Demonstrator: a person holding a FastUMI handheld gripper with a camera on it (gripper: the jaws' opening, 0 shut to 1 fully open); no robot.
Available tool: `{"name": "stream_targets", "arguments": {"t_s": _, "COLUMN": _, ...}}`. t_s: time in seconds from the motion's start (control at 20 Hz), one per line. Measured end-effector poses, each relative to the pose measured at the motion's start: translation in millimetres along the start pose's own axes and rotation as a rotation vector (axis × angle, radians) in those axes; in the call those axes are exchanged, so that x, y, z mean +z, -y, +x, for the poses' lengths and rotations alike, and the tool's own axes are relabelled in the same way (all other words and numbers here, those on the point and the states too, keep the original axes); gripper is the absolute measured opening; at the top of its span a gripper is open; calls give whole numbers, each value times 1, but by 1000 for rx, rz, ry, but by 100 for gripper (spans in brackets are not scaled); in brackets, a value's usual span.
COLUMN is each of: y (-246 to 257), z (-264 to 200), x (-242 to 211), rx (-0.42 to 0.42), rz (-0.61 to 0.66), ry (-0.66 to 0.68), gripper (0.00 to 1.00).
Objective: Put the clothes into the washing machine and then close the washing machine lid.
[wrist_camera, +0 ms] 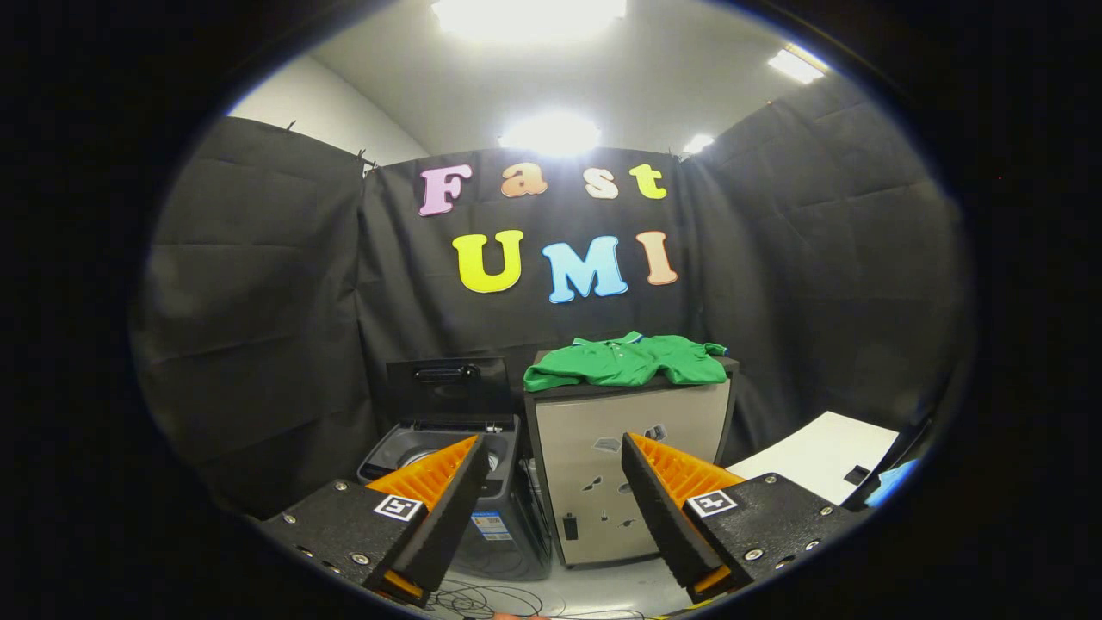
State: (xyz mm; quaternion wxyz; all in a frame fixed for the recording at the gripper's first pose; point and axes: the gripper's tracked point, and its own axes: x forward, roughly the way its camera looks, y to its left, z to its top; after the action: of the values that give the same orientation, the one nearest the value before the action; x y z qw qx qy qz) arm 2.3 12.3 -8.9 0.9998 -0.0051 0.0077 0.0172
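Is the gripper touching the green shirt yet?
Apart. In the gripper view, the gripper is open and empty; the green shirt lies on the cabinet well beyond the fingers.

Gripper (551, 461) fingers spread, empty; green shirt (627, 362) atop cabinet (633, 482) (washer (448, 448) lid up).

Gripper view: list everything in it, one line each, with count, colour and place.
shirt: one, green, spread on top of the cabinet, beyond the fingers.
cabinet: one, beige front with dark top, beside the washer.
washer: one, dark grey, on the floor next to the cabinet, lid raised upright, drum open.
table: one, white, to the far side of the cabinet from the washer.
cables: several, dark, on the floor just ahead of the fingers.
ceiling lights: several, white, overhead.
gripper: one, fingers spread apart, nothing between them.
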Motion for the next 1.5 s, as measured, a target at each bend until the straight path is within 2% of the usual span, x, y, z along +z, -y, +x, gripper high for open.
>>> {"name": "stream_targets", "arguments": {"t_s": 0.6, "y": -28, "z": 26, "x": 17, "rx": 38, "rz": -30, "ry": 14, "gripper": 96}}
{"name": "stream_targets", "arguments": {"t_s": 1.0, "y": -13, "z": 80, "x": 55, "rx": -69, "rz": -40, "ry": 20, "gripper": 96}}
{"name": "stream_targets", "arguments": {"t_s": 1.25, "y": 15, "z": 126, "x": 89, "rx": -157, "rz": -46, "ry": 18, "gripper": 96}}
{"name": "stream_targets", "arguments": {"t_s": 1.5, "y": 38, "z": 177, "x": 115, "rx": -173, "rz": -90, "ry": 8, "gripper": 96}}
